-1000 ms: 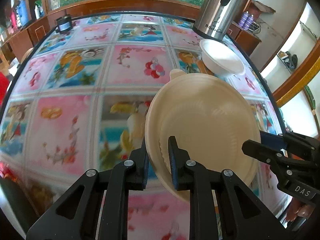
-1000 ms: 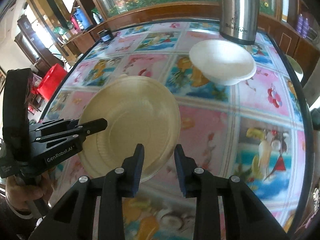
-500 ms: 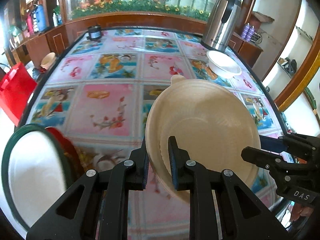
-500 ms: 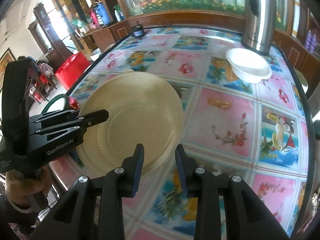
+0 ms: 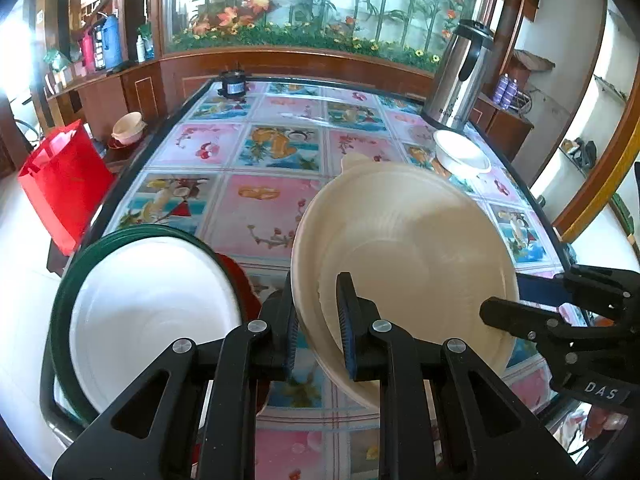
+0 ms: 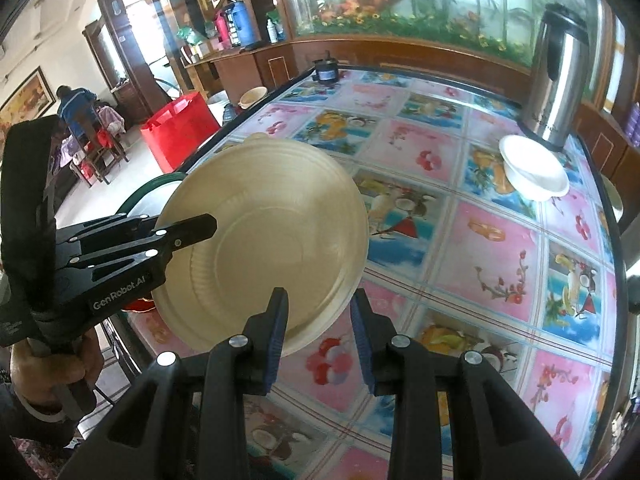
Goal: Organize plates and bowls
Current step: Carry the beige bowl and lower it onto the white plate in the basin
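1. A long table [image 5: 256, 200] is being covered by a glossy cloth with pink and blue picture squares of fruit and flowers; it is being bordered by a dark rim.
2. At 12 o'clock of the left wrist view, the far end of the room is being closed by a wooden counter and a glass wall with plants and flowers [image 5: 304, 28] behind it.
3. A steel thermos jug [image 5: 460, 76] is being kept upright on the far right corner of the table, at 1 o'clock; a small dark object [image 5: 234, 84] is standing at the far left end.
4. A white bowl [image 5: 462, 154] is resting on the table just beside the jug; it looks empty.
5. A red bag [image 5: 60, 184] is standing on the floor at 9 o'clock, beside the table.
6. A white basin with a green rim [image 5: 132, 320] is being seen at 8 o'clock at the near edge of the table; nothing is seen inside.
7. The beige plate [image 5: 404, 264] is being held tilted above the near part of the table; it is empty.
8. The left gripper [image 5: 316, 320] is being pressed on the near left rim of the plate.
9. The right gripper [image 6: 320, 328] is being kept slightly spread around the plate's rim on its own side; whether its pads are touching the rim cannot be told.
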A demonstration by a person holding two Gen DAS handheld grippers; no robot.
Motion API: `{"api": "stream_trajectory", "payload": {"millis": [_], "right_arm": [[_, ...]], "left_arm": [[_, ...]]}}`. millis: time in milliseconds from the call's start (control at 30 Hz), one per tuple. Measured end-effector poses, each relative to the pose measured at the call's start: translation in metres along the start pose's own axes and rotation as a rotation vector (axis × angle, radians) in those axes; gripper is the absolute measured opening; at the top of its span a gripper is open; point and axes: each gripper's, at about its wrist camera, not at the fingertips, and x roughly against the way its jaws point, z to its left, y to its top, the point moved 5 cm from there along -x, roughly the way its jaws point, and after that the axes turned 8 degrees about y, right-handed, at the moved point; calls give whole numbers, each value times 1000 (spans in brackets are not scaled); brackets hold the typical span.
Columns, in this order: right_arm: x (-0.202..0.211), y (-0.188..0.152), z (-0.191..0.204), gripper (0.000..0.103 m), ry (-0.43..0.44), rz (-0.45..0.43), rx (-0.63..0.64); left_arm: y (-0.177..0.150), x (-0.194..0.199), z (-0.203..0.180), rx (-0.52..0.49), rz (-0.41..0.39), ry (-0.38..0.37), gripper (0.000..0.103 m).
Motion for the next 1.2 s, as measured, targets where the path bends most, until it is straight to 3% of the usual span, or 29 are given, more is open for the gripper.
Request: {"api": "stream_trajectory", "payload": {"millis": [533,867,1200], "right_arm": [[-6,20,56,37,35,-10,87],[-49,41,104,37,79,48,170],[-77,42,130,39,97,108,203]], "left_arm": [[-5,32,60,76,-52,39,17],[-18,29,124,181,-36,104,17],[-33,19,151,216,-9,133,17]]}}
